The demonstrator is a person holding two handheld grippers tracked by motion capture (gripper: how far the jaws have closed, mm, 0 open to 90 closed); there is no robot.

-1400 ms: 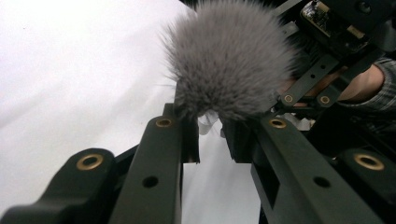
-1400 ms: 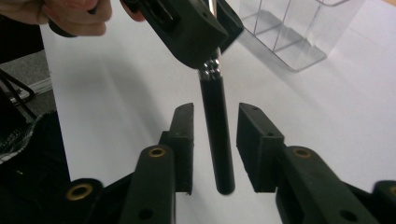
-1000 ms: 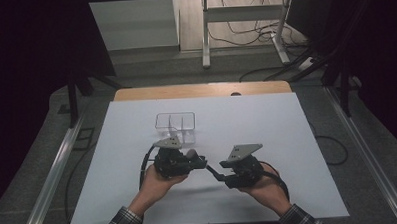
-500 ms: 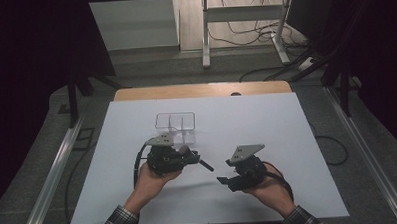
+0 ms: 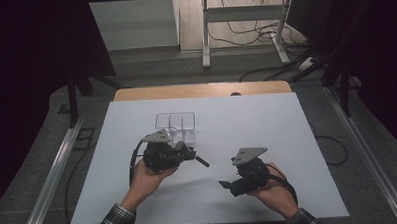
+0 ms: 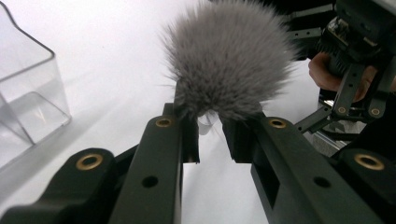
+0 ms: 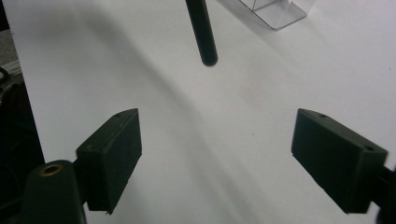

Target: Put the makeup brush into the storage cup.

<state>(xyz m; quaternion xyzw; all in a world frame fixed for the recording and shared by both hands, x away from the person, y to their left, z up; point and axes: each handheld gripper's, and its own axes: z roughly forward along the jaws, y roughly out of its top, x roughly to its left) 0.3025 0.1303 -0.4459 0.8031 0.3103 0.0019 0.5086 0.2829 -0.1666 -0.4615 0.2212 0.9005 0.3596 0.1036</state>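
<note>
A brush with a grey fluffy head (image 6: 229, 56) and a thin black handle (image 5: 202, 161) is clamped in my left gripper (image 6: 210, 135), which is shut on it just below the fluff. In the high view the left gripper (image 5: 188, 153) sits in front of the clear box, and the handle pokes out to the right. My right gripper (image 5: 228, 184) is lower right, its jaws wide open and empty. In the right gripper view (image 7: 215, 154) the handle's tip (image 7: 205, 51) hangs ahead of the jaws, apart from them.
A clear plastic compartment box (image 5: 175, 125) stands on the white mat (image 5: 267, 129) just behind the left gripper; its wall (image 6: 28, 102) and its corner (image 7: 275, 11) show in the gripper views. A wooden table edge (image 5: 201, 90) runs along the back.
The two grippers were close together at the brush; the right one has let go and drawn back to the right, and the left one has moved left with the brush.
</note>
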